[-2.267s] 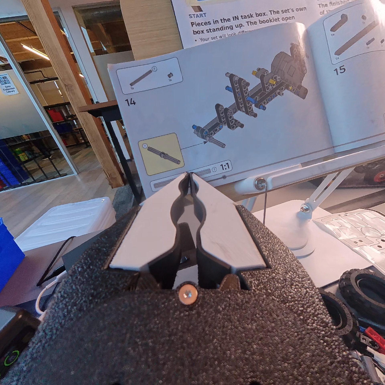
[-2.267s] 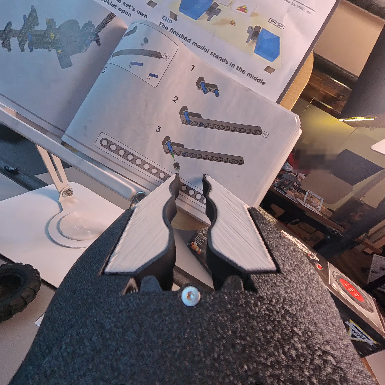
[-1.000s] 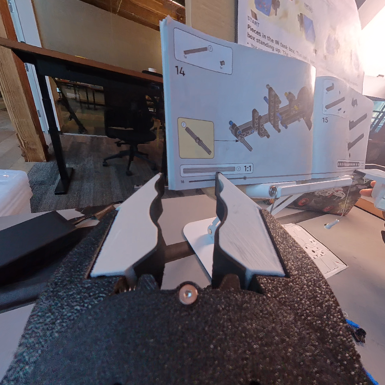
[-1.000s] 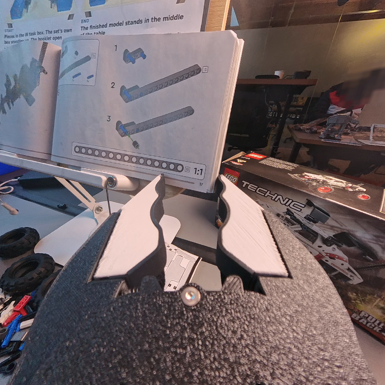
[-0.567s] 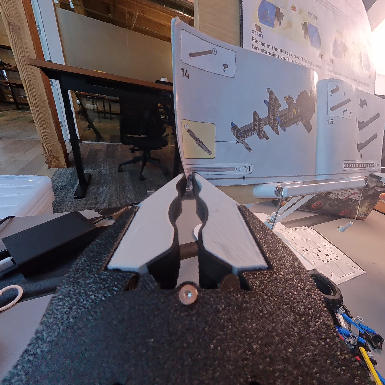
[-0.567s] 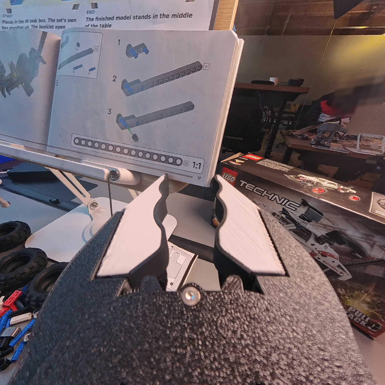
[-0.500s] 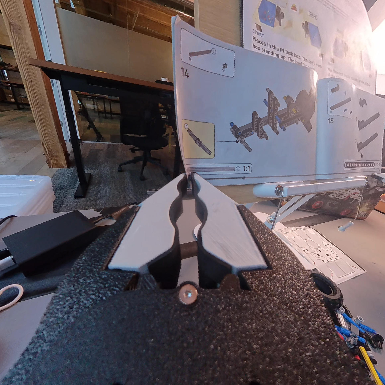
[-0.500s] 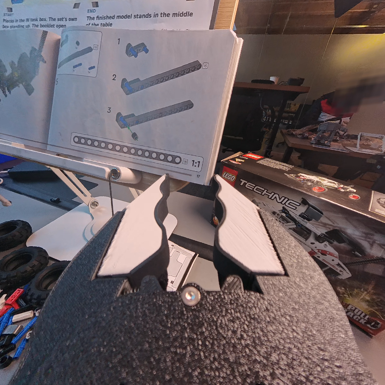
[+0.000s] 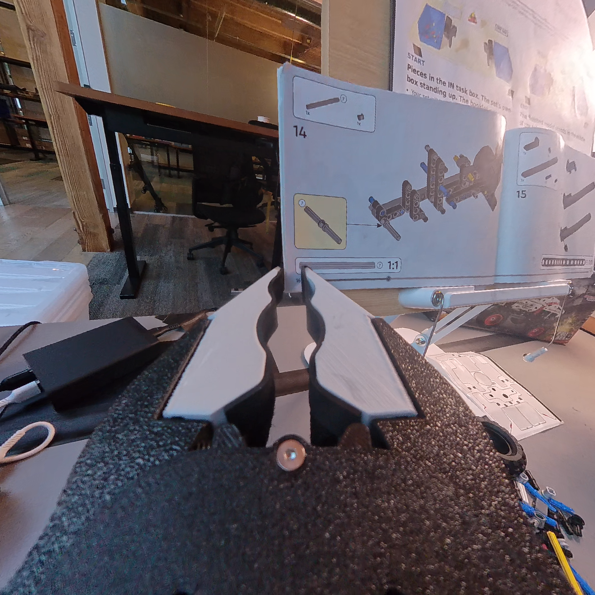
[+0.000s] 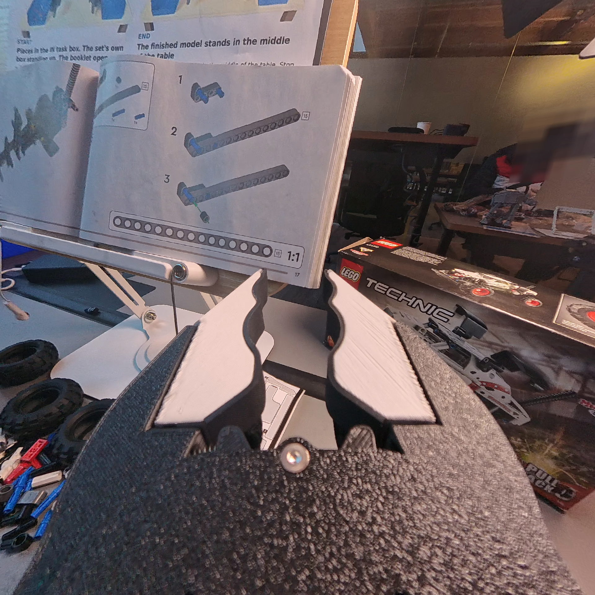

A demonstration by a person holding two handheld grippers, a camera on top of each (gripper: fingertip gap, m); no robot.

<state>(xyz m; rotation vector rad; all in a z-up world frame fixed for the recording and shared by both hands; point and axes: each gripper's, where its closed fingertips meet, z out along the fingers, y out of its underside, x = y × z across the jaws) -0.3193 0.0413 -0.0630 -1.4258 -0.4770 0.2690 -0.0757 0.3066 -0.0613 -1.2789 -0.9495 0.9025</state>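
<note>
Observed the left gripper (image 9: 292, 275) with jaws parted only narrowly, tips framing the lower left corner of the open instruction booklet (image 9: 402, 180). Could not confirm contact between either tip and the page edge. Recorded nothing clamped.

Observed the right gripper (image 10: 295, 277) with jaws spread wider, tips lined up with the booklet's lower right corner, where the thick stack of unturned pages ended. Could not tell whether it touched the paper. Recorded nothing held.

Found the booklet upright on the ledge of a white book stand (image 9: 502, 294), spread to two diagram pages, with a printed poster (image 10: 193, 32) directly behind it.

Noted on the grey table (image 9: 563, 370):
- a black power adapter (image 9: 87, 357) with cable, left of the left gripper;
- a white sticker sheet (image 9: 489, 392) lying flat just beside the stand's base;
- a black toy tyre (image 9: 502, 447) near the sheet's front edge, with loose blue and black pieces (image 9: 547, 512) in front of it;
- more black tyres (image 10: 38, 409) and red, blue and grey pieces (image 10: 25, 483) left of the right gripper;
- the building set's box (image 10: 467, 322) lying on the table right of the stand.

Noted a white lidded bin (image 9: 38, 289) at far left.
</note>
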